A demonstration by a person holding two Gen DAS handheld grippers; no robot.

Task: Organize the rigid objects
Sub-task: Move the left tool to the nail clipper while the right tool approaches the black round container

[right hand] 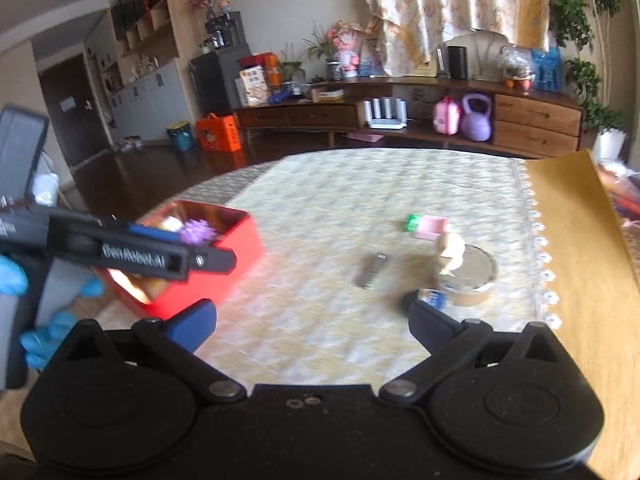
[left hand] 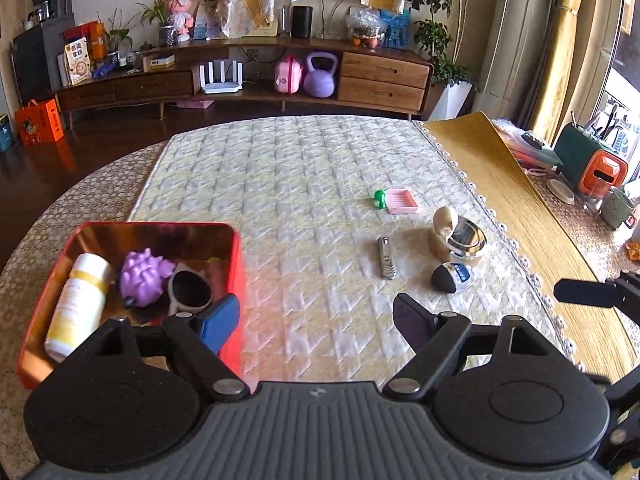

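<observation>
Left gripper (left hand: 316, 316): fingers spread wide, nothing between them, held above the quilted table cover (left hand: 304, 184). Its blue-padded left finger (left hand: 218, 320) overlaps the near right corner of the red box (left hand: 236, 264). Inside the box, left of that finger, lie a white-and-yellow bottle (left hand: 78, 304), a spiky purple toy (left hand: 144, 280) and a round dark-centred object (left hand: 190, 290), the three packed close together.

Ahead of the right finger (left hand: 412, 320): a black-and-blue oval item (left hand: 452, 278) lies nearest, with metal nail clippers (left hand: 386, 258) just to its left. Beyond the oval item stands a gold jar (left hand: 460, 242) with a cream-coloured piece resting against its rim. Farther still lies a pink ridged tray (left hand: 402, 201), a small green piece (left hand: 378, 199) touching its left edge.

Right gripper (right hand: 312, 324): fingers likewise wide apart and empty. In this blurred view the nail clippers (right hand: 372, 270) lie ahead between the fingers, the gold jar (right hand: 470, 278) beyond the right finger, and the red box (right hand: 224, 264) beyond the left finger. The left gripper (right hand: 224, 258) crosses in front of the box, gripped by a blue-gloved hand (right hand: 40, 332).
</observation>
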